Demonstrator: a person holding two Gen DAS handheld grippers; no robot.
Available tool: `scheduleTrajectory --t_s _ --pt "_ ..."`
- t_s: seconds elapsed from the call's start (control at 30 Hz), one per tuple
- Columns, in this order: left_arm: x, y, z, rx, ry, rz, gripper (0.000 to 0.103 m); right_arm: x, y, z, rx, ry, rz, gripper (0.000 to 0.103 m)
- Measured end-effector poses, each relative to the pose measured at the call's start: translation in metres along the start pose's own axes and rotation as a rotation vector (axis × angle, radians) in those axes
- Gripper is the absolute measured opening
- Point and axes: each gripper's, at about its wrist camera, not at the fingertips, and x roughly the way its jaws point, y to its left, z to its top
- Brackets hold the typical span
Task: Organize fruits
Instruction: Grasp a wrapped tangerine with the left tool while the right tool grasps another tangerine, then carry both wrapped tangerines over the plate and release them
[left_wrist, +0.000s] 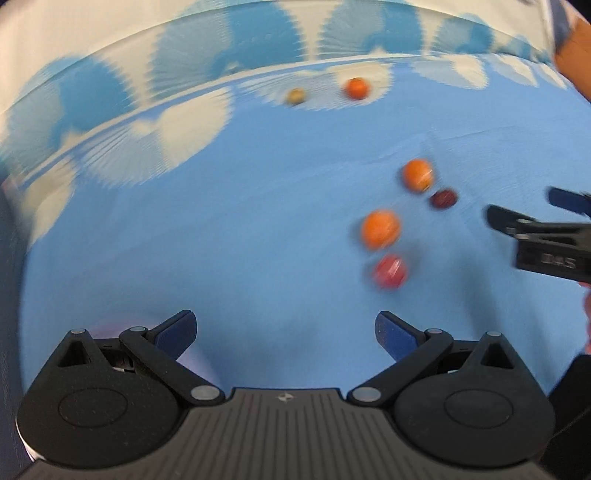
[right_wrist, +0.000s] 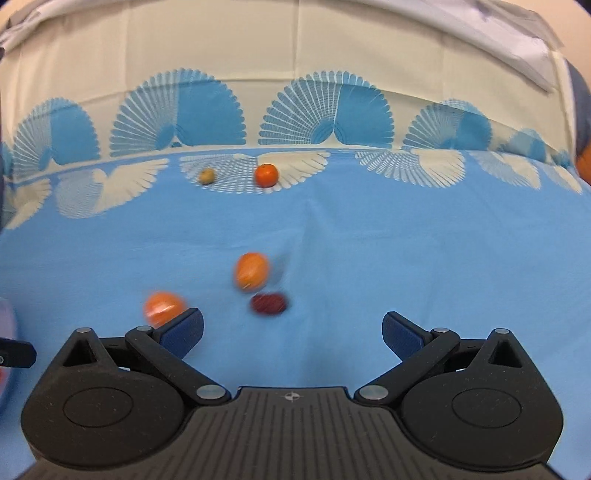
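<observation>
Now, left tool (left_wrist: 284, 330): spread wide, holding nothing.
Right tool (right_wrist: 291, 332): spread wide, holding nothing.
Fruits: two oranges (right_wrist: 252, 271), dark red fruit (right_wrist: 269, 303) near the right tool at 11 o'clock; another orange (right_wrist: 266, 174) and brownish fruit (right_wrist: 207, 176) far at 12.
Surface: blue cloth (right_wrist: 406, 240).

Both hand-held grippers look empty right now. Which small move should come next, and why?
Probably ease the right hand-held gripper forward onto the dark red fruit. Its jaws are open and empty, and that fruit lies on the blue cloth just ahead of them, nearer than the orange fruit behind it.
</observation>
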Motion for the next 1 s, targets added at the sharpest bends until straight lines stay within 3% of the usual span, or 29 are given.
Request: scheduleTrajectory --t_s 0.2,0.43,0.47,0.5,0.53,0.57,0.6,0.73,0.87,1.0 --pt "0.064 -0.042 0.05 0.147 0.046 -0.088 0.103 0.075 -0.014 0.03 -0.03 0.126 0.131 0.101" --pt "0.108 -0.047 0.071 0.111 0.099 -0.12 0.102 0.119 0.006 0.043 -0.084 0.159 0.21 0.096" --pt "0.111 -0.045 0.072 0.108 0.102 -0.127 0.094 0.123 0.009 0.043 -0.1 0.165 0.219 0.086" --pt "0.113 -0.044 0.071 0.108 0.106 -0.137 0.087 0.124 0.013 0.041 -0.128 0.164 0.218 0.066" --pt "0.114 -0.042 0.072 0.108 0.111 -0.163 0.065 0.124 0.018 0.04 -0.166 0.153 0.194 0.058" --pt "0.113 -0.04 0.073 0.105 0.113 -0.198 0.041 0.122 0.022 0.039 -0.206 0.14 0.181 0.042" --pt "0.111 -0.04 0.072 0.105 0.101 -0.206 0.041 0.119 0.025 0.038 -0.234 0.121 0.174 0.035" --pt "0.1 -0.037 0.069 0.101 0.052 -0.171 0.04 0.11 0.022 0.037 -0.219 0.093 0.112 0.035" --pt "0.079 -0.014 0.061 0.03 0.037 -0.134 0.041 0.098 0.002 0.039 -0.177 0.061 -0.053 0.035" --pt "0.042 0.013 0.044 -0.046 0.029 -0.099 0.041 0.064 -0.021 0.041 -0.098 0.039 -0.049 0.035"
